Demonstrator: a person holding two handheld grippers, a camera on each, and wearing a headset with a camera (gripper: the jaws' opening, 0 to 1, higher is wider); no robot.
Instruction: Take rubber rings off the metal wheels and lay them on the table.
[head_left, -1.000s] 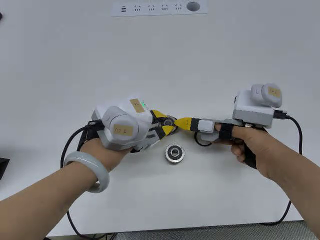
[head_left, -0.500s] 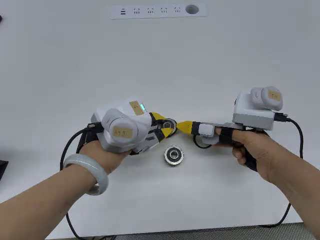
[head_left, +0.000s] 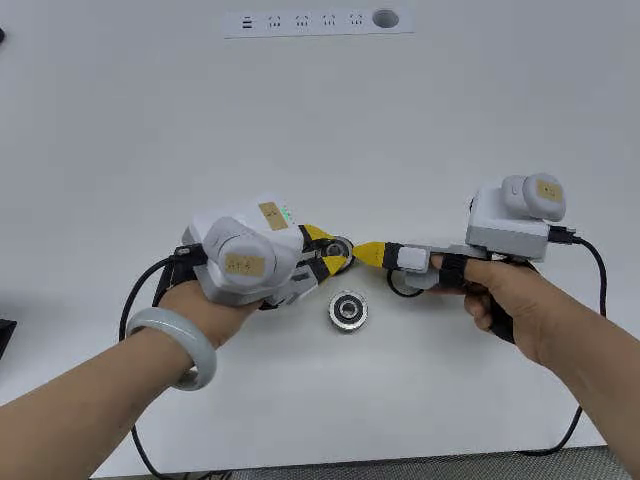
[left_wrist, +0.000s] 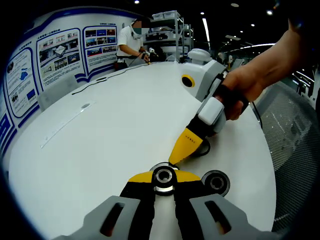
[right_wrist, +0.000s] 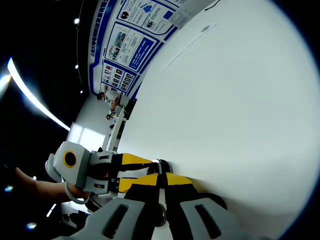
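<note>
1. Centre-left in the head view, the left gripper (head_left: 335, 252) had its jaws clamped on a metal wheel (head_left: 338, 246).
2. The wheel's rubber ring (left_wrist: 161, 164) likely was soft and stretchy, best pinched at its outer edge.
3. From the right, the right gripper (head_left: 362, 252), jaws together, touched that edge.

Head view: high, near, looking steeply down at the desk (head_left: 320, 130). Left gripper view: low over the desk, close, facing the right gripper (left_wrist: 176, 156). Right gripper view: rolled, facing the left gripper (right_wrist: 152, 170). All three share the wheel (head_left: 337, 247) where both meet.
</note>
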